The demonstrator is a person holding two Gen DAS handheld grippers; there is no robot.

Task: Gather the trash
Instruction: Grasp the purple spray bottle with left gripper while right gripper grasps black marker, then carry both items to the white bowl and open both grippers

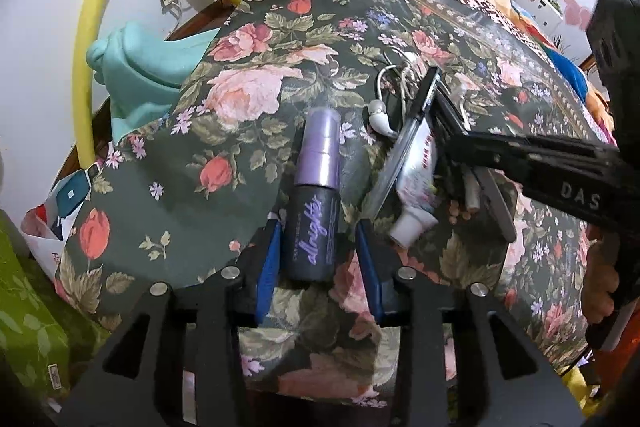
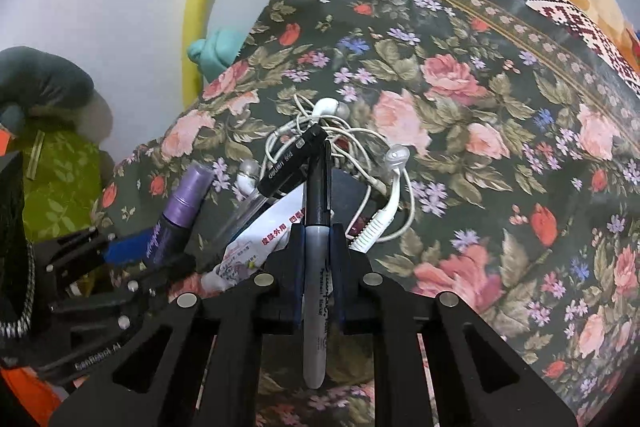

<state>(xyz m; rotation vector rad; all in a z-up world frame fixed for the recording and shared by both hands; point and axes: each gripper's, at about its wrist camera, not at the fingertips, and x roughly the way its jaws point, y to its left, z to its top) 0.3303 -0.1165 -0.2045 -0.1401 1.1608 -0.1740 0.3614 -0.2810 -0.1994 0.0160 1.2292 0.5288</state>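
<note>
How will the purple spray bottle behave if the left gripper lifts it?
The purple spray bottle looks like smooth, hard plastic, so it may slip between the blue pads. Being round and lying on soft flowered cloth, it would probably roll if nudged.

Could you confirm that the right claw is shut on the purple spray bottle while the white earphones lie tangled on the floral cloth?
Not quite: the right claw is shut on the marker, as the right wrist view shows. The purple spray bottle sits between the left claw's fingers. The earphones do lie tangled on the floral cloth.
</note>
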